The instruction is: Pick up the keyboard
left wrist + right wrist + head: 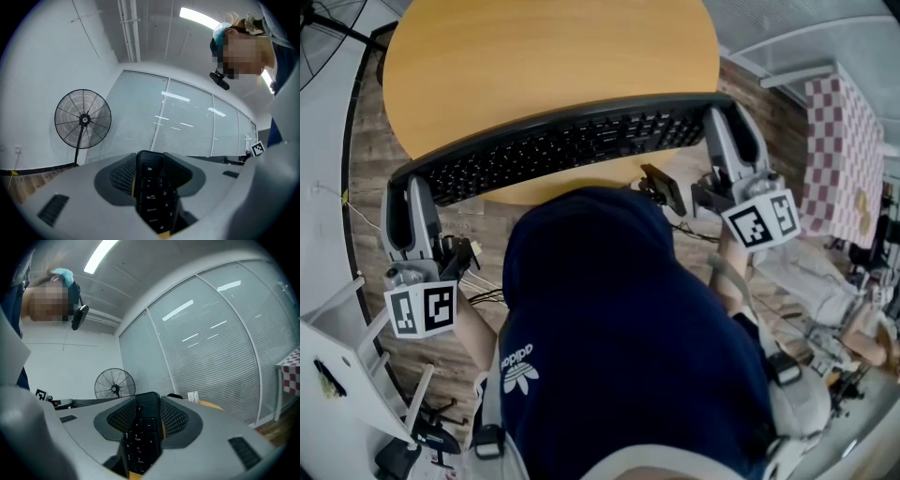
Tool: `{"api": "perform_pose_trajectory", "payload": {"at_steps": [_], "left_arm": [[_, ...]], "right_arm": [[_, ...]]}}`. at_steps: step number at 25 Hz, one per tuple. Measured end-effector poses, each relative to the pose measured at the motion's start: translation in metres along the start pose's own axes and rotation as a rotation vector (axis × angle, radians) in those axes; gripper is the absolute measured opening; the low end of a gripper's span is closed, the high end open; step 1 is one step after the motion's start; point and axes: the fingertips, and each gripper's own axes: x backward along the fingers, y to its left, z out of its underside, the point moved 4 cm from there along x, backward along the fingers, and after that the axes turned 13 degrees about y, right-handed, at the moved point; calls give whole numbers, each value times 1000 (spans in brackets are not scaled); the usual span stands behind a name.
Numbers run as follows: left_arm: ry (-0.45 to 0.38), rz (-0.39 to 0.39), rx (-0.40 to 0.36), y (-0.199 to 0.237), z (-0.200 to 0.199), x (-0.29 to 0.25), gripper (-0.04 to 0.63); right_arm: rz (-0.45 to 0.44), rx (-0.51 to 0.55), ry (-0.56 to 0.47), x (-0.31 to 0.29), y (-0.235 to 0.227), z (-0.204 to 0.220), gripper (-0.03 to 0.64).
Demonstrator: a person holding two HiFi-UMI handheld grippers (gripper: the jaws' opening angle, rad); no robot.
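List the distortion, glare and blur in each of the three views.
Head view: the wide-angle bend bows the keyboard into an arc, and the lighting is even. Left gripper view: dark rounded corners, a blown-out ceiling light, and the near keys look soft while the fan is sharp. Right gripper view: the same rounded corners, bright streaks reflected on the glass wall, and its frames curve.

Round yellow table (pixel 553 56), wood-plank floor (pixel 366 178)

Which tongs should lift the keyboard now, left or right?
Neither beats the other: use both. The left tongs are shut on the keyboard at its Esc end, the right tongs at its number-pad end, so lifting together should keep it level.
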Motion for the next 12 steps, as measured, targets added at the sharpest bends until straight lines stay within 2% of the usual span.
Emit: {"api": "perform_pose_trajectory", "payload": {"at_steps": [12], "left_arm": [[-4,-5,-3,-1,0,3,164]], "right_arm": [[-6,1,-8,-1,0,-1,152]]}}
